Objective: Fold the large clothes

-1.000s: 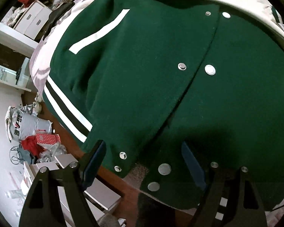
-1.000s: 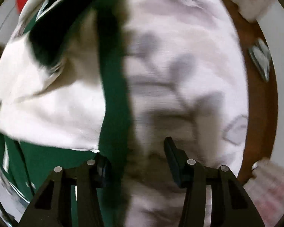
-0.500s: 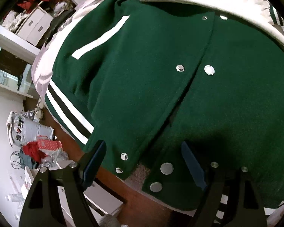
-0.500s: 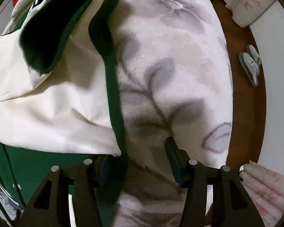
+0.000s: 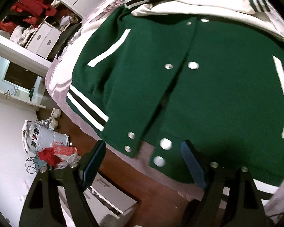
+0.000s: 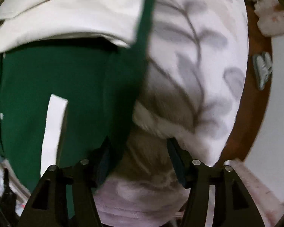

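A dark green varsity jacket (image 5: 151, 79) with silver snaps, white pocket stripes and cream sleeves (image 5: 198, 9) lies front up on a bed. My left gripper (image 5: 143, 151) hangs open above its striped hem, nothing between the fingers. In the right wrist view the same jacket (image 6: 66, 79) fills the left half, a cream sleeve (image 6: 72, 13) folded across its top. My right gripper (image 6: 138, 151) hovers over the jacket's right edge and the blanket. Its jaws are opening and grip nothing.
The bed's pale blanket with grey leaf print (image 6: 198, 56) spreads to the right. Brown wooden floor (image 5: 126, 177) shows beyond the bed edge. Bags and red clutter (image 5: 47, 143) sit on the floor at left, white drawers (image 5: 41, 39) behind. Slippers (image 6: 262, 70) lie on the floor at right.
The left gripper has pulled back and up, so more of the jacket and floor shows. The right gripper has swung along the jacket's edge toward the hem, and its jaws stand wider.
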Demonstrator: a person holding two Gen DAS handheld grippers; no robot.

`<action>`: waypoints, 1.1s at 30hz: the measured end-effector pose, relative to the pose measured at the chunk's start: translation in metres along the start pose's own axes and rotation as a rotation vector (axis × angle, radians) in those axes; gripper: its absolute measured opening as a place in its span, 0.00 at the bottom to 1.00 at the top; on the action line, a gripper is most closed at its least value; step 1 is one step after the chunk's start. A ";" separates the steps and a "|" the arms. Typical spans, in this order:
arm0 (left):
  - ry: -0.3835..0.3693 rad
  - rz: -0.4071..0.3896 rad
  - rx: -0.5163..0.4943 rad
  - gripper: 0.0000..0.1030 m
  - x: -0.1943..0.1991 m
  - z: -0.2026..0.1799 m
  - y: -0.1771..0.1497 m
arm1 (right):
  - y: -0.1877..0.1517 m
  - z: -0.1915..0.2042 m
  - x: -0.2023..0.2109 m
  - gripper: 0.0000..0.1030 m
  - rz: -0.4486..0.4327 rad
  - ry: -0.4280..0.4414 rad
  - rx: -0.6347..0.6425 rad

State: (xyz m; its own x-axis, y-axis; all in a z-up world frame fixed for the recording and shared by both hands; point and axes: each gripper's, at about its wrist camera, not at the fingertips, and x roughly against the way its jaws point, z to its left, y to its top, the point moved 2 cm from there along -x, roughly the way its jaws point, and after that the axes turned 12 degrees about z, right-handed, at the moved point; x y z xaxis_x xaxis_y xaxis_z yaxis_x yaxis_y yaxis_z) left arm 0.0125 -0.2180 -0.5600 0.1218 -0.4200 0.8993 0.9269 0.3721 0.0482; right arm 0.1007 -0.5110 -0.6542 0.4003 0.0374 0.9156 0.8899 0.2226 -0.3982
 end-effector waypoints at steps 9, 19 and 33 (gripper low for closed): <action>0.155 -0.166 -0.256 0.79 0.080 -0.108 -0.044 | -0.043 -0.079 0.046 0.62 -0.078 0.145 -0.080; 0.229 -0.101 -0.417 0.80 0.038 -0.206 -0.071 | -0.029 -0.158 0.067 0.63 -0.067 0.337 -0.173; 0.024 -0.141 -0.279 0.19 0.070 -0.145 -0.041 | 0.111 -0.117 0.062 0.71 -0.135 0.859 -0.058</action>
State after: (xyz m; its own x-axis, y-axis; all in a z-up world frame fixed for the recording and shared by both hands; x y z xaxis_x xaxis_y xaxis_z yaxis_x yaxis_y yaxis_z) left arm 0.0343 -0.3830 -0.5618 -0.0095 -0.4720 0.8815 0.9965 0.0690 0.0477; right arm 0.2504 -0.5980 -0.6480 0.2963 -0.7390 0.6050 0.9419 0.1211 -0.3133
